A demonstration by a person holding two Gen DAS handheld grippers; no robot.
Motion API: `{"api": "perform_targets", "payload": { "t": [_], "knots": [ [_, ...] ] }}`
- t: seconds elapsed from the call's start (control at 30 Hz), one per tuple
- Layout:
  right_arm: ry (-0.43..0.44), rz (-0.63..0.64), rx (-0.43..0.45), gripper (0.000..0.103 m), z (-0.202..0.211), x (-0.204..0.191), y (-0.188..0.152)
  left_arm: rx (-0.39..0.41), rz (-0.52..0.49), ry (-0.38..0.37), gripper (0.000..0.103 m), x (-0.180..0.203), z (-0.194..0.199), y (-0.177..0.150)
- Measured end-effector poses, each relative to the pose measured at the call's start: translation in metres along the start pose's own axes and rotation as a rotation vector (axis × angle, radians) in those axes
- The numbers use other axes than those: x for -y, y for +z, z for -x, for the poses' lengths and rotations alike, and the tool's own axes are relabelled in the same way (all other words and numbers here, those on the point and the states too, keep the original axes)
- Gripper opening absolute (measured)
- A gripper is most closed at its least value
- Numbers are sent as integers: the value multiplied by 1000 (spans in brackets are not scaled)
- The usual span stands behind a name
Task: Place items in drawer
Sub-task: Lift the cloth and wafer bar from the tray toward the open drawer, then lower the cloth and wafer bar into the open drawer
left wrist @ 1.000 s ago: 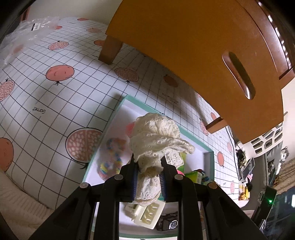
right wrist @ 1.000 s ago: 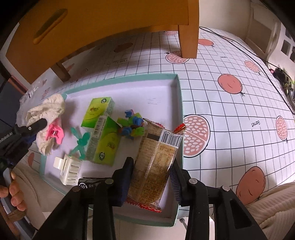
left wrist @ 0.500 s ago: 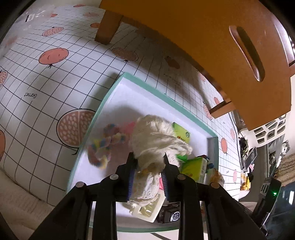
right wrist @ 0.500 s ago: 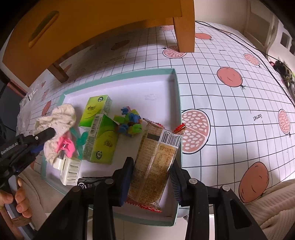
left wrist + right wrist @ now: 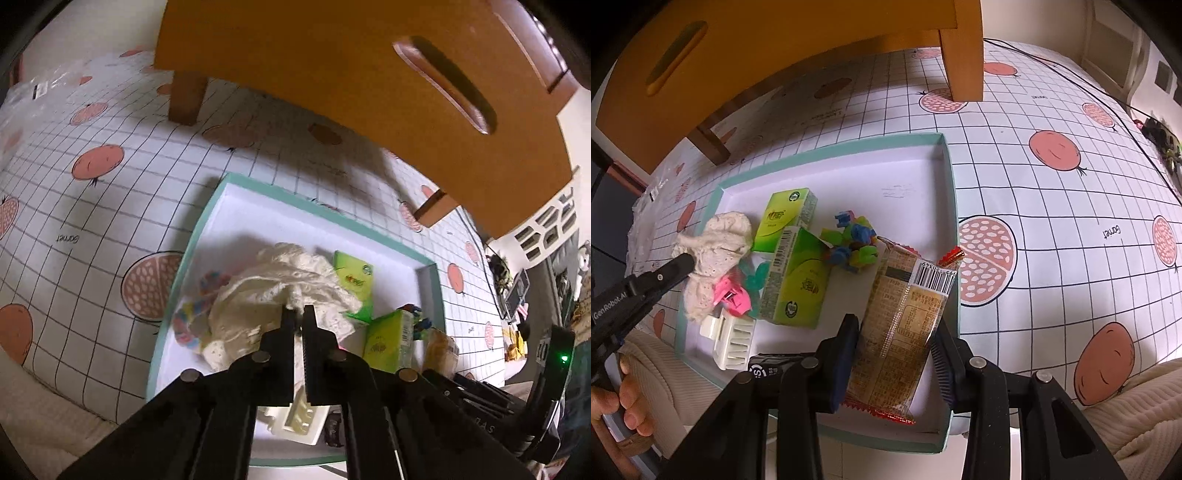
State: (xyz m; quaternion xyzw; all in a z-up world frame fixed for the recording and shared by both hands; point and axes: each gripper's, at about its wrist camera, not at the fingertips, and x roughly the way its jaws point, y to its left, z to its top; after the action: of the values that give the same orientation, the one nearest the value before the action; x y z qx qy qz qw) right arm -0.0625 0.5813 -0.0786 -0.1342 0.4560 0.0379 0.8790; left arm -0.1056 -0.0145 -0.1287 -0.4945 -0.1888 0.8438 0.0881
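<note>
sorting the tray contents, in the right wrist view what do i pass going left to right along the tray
cream lace cloth → pink clip → green tissue pack → blue-green toy cluster → snack packet in right tongs

Crumpled cream lace cloth [image 5: 280, 295] in tray [image 5: 177, 280]

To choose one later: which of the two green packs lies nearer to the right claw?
The larger green pack, with a barcode on its side, lies nearer to the right claw. The smaller green pack lies behind it.

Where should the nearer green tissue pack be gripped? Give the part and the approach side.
Grip the nearer green tissue pack across its short width at the near half, from above: it lies flat, and the colourful toy crowds its far end.
</note>
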Motion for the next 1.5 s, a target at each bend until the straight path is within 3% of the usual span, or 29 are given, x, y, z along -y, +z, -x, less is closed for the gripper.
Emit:
{"api": "perform_targets", "payload": {
  "t": [0.17,0.5,0.7,0.93,1.23,1.33,1.5],
  "knots": [
    [0,-5,6,41,1,1,0,91,-12,-77,2,5,19,5],
    [-1,-23,47,41,11,4,1,190,28,-130,2,-3,50,14],
    [2,-27,74,41,17,4,3,272,-6,-140,2,6,77,23],
    [14,-38,113,41,30,3,5,306,-31,-159,2,18,98,32],
    [89,-25,318,41,120,-19,32,478,-150,-234,2,63,173,75],
    [129,11,434,41,170,-36,56,528,-193,-246,2,78,195,102],
    [137,63,530,41,220,-58,105,575,-236,-230,2,99,218,151]
  ]
}}
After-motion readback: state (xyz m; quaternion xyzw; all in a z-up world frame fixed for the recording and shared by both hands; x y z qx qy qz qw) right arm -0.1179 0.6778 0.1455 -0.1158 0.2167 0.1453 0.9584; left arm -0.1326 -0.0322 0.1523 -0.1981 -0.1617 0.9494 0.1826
